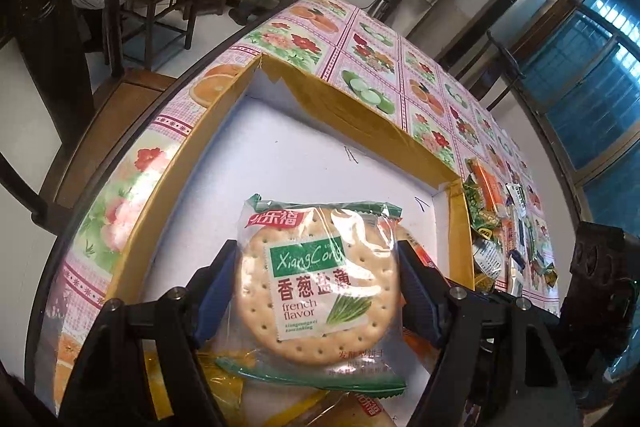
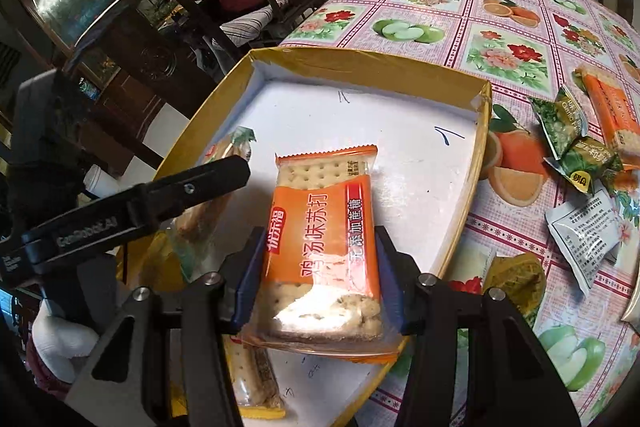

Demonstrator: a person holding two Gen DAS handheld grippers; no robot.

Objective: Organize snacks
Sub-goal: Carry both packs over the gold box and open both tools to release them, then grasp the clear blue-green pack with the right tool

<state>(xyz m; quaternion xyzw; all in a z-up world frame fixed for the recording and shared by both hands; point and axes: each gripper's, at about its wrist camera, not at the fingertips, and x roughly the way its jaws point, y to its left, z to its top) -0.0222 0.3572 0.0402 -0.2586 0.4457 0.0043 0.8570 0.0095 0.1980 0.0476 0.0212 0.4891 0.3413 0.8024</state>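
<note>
Left wrist view: my left gripper (image 1: 316,291) has its jaws clamped on the round scallion cracker pack (image 1: 318,283), held over the box (image 1: 352,99) at frame centre for a drop-in. Right gripper (image 2: 318,287) grips the orange soda cracker pack (image 2: 324,247) above the same box. Loose snacks (image 2: 576,143) wait on the surface (image 2: 460,7), right of frame.
</note>
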